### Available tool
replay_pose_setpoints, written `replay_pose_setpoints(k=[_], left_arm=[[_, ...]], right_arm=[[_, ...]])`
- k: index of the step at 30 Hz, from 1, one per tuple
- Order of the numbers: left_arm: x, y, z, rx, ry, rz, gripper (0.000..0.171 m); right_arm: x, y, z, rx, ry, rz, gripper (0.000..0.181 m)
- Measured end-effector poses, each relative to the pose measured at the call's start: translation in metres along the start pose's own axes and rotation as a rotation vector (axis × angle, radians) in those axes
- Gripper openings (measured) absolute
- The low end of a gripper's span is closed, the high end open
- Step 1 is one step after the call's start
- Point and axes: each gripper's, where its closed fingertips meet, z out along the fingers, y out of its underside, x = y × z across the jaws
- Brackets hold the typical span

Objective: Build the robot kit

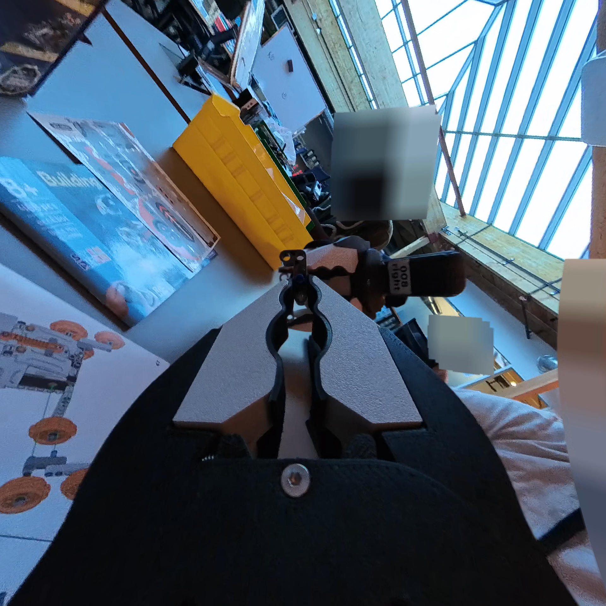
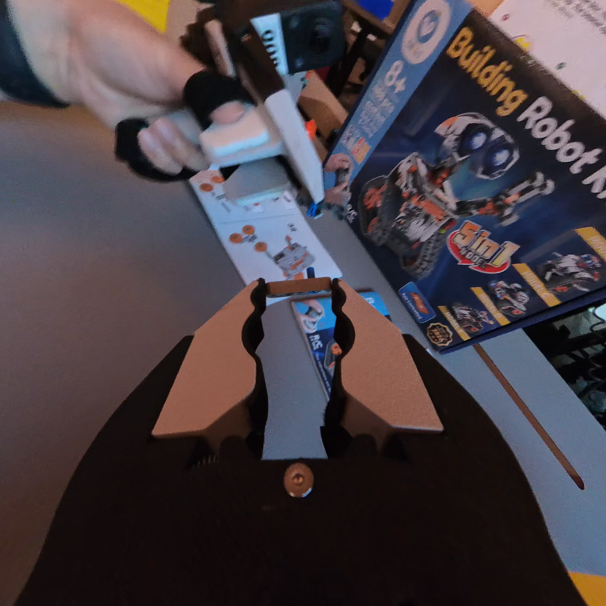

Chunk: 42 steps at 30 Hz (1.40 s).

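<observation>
**Two Claws, Two Small Parts Above a Cluttered Table**

Left gripper [image 1: 296, 282] pinched almost shut on a small dark perforated piece [image 1: 292, 259] carrying a blue pin [image 1: 298, 278], caught only at the very fingertips. Right gripper [image 2: 298, 288] clamped with jaws partly apart on a short flat beam [image 2: 296, 284] lying crosswise between the tips (colour hard to call in this light). Both parts held in the air above the grey table [image 2: 82, 262], apart from each other, the claws facing one another.

Below: an open instruction booklet [image 2: 269, 242] flat on the table, a blue kit box [image 2: 459, 196] just beside it, a yellow bin [image 1: 236, 170] farther back.

Judged from the thin purchase on both parts: best handled slowly, with firm squeeze and tips kept square, lest either piece twist or slip out. Right wrist view blurred, so finer contact hard to tell.
</observation>
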Motion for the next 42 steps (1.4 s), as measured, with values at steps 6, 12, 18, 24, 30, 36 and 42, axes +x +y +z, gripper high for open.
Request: replay_pose_setpoints(k=[6, 12, 18, 24, 30, 36, 42], left_arm=[[-0.004, -0.014, -0.004, 0.11, -0.05, 0.02, 0.004], [-0.003, -0.025, -0.012, 0.187, -0.01, -0.012, 0.004], [-0.012, -0.029, -0.022, 0.214, -0.045, -0.013, 0.003], [-0.03, -0.008, -0.029, 0.044, -0.198, 0.045, 0.004], [-0.018, -0.002, -0.03, -0.025, -0.176, 0.109, 0.004], [0.004, 0.012, -0.02, -0.089, 0.005, -0.006, 0.004], [0.027, 0.021, -0.006, -0.117, 0.168, -0.118, 0.004]], right_arm=[[0.004, -0.014, 0.018, 0.033, -0.004, 0.105, 0.039], [0.01, -0.031, 0.035, 0.01, 0.063, 0.002, 0.039], [-0.003, -0.028, 0.048, 0.004, 0.032, 0.019, 0.039], [-0.073, 0.03, 0.038, -0.223, -0.388, 0.057, 0.039], [-0.088, 0.053, 0.04, -0.302, -0.493, 0.121, 0.04], [-0.016, -0.018, 0.014, 0.1, -0.185, 0.137, 0.044], [0.011, -0.045, -0.003, 0.196, 0.115, -0.101, 0.022]])
